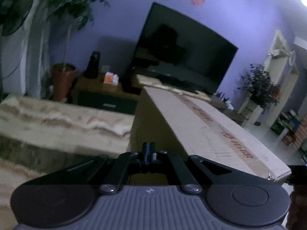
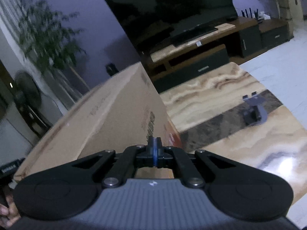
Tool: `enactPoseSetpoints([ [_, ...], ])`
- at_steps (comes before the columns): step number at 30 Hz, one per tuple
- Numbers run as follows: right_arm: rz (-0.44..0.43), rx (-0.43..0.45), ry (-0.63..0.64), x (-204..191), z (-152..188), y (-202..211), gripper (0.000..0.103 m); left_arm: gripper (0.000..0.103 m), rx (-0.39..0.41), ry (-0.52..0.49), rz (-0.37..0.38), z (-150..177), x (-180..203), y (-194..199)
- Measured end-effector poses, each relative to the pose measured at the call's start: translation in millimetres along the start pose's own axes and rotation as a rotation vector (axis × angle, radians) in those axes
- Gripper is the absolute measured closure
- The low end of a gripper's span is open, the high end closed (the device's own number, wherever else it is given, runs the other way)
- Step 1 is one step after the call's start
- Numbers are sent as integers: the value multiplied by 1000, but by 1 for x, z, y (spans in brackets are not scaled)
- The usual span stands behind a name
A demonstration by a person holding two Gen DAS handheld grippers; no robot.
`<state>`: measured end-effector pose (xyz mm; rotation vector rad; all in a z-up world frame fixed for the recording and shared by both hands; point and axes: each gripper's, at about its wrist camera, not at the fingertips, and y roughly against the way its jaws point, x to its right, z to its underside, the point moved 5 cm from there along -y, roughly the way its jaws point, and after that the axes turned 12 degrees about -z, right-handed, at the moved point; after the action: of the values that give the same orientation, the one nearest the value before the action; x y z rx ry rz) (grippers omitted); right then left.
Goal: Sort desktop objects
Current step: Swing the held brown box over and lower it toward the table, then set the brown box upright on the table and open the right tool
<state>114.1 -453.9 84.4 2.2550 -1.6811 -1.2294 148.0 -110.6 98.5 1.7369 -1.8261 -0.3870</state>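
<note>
A large closed cardboard box [image 1: 201, 122] with red print fills the middle of the left wrist view. My left gripper [image 1: 148, 149] is shut and empty, low in front of the box's near left corner. In the right wrist view the same box [image 2: 107, 111] lies ahead and to the left. My right gripper [image 2: 154, 143] is shut beside its right side face, and a thin blue line shows at the seam between the pads. A small grey stand [image 2: 254, 111] sits on the marble-patterned table [image 2: 230, 138], to the right and apart from both grippers.
The marble table [image 1: 57, 118] extends left of the box. Behind it are a dark TV [image 1: 182, 51] on a low wooden cabinet [image 2: 201, 57], a potted plant [image 1: 63, 76] and a standing fan [image 2: 26, 95]. A hand [image 2: 5, 209] shows at the lower left edge.
</note>
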Motion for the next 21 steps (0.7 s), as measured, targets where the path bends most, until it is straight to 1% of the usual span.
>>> enactPoseSetpoints([
  [1, 10, -17, 3, 1, 6, -3, 99, 103, -15, 1, 1, 6, -3, -5],
  [3, 46, -47, 34, 2, 18, -11, 100, 103, -43, -53, -5, 21, 0, -11],
  [5, 116, -52, 54, 5, 28, -16, 100, 103, -38, -95, -23, 34, 1, -12],
  [8, 153, -28, -1, 19, 40, -14, 100, 103, -76, -64, -8, 46, -8, -15],
  [11, 163, 61, -57, 23, 44, 0, 100, 103, -105, -55, -51, 60, -21, -23],
  [14, 145, 180, 18, 0, 40, 18, 99, 103, -150, -13, -68, 73, -36, -29],
  [15, 130, 201, 56, -10, 40, 22, 99, 103, -162, 2, -69, 77, -41, -30],
  [16, 121, 201, 87, -19, 40, 23, 99, 103, -171, 19, -68, 80, -44, -30],
  [17, 108, 178, 113, -26, 42, 20, 99, 102, -179, 35, -66, 83, -47, -30],
  [19, 77, 108, 146, -38, 51, 8, 99, 102, -192, 65, -57, 89, -53, -25],
  [21, 100, 50, 203, -47, 62, -3, 99, 102, -190, 56, -64, 94, -55, -16],
])
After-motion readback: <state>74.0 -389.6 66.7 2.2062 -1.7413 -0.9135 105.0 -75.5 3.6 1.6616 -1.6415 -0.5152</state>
